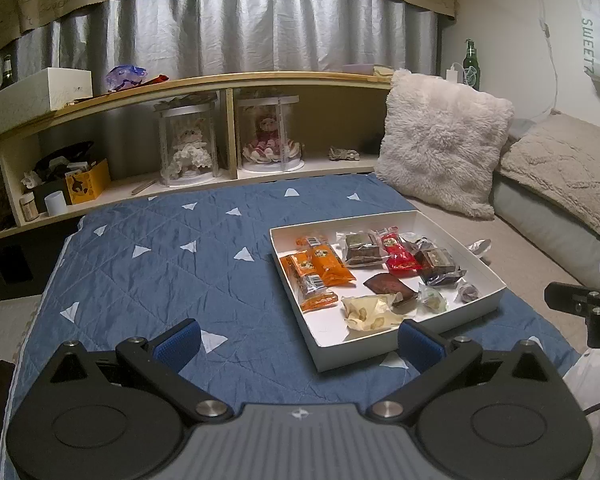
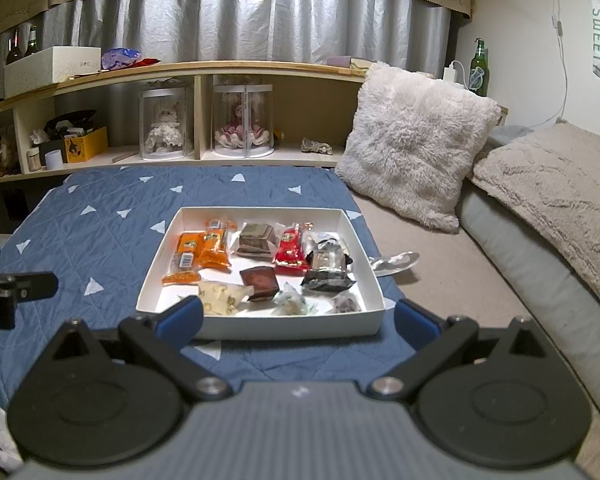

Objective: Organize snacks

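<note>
Left wrist view: left tool (image 1: 298, 338) low over blue quilted bedspread (image 1: 148, 264), blue-padded fingers (image 1: 178, 340) spread wide apart, nothing between them. White shallow box (image 1: 488, 276) ahead and to the right on the bedspread, near corner just beyond the right finger. Inside the box: orange snack packets (image 1: 320, 270) along the left side, a clear-wrapped brown cake (image 1: 362, 246) toward the back, a red packet (image 1: 398, 256) beside it, a second dark wrapped cake (image 1: 436, 262) further right, a flat dark brown square packet (image 1: 388, 284) mid-box, a pale cream wrapper (image 1: 368, 310) at the near wall. Part of the other tool at the right edge.

Right wrist view: right tool (image 2: 298, 320) facing the box (image 2: 288, 328) straight on, fingers (image 2: 182, 320) likewise wide apart and holding nothing, near wall of the box between the tips. Crumpled silver wrapper (image 2: 394, 260) outside the box, just beside its right wall, on the beige sheet. Fluffy pillow (image 2: 412, 140) behind, propped near the wooden shelf (image 2: 204, 68); green bottle (image 2: 479, 68) on the ledge at the wall.
</note>
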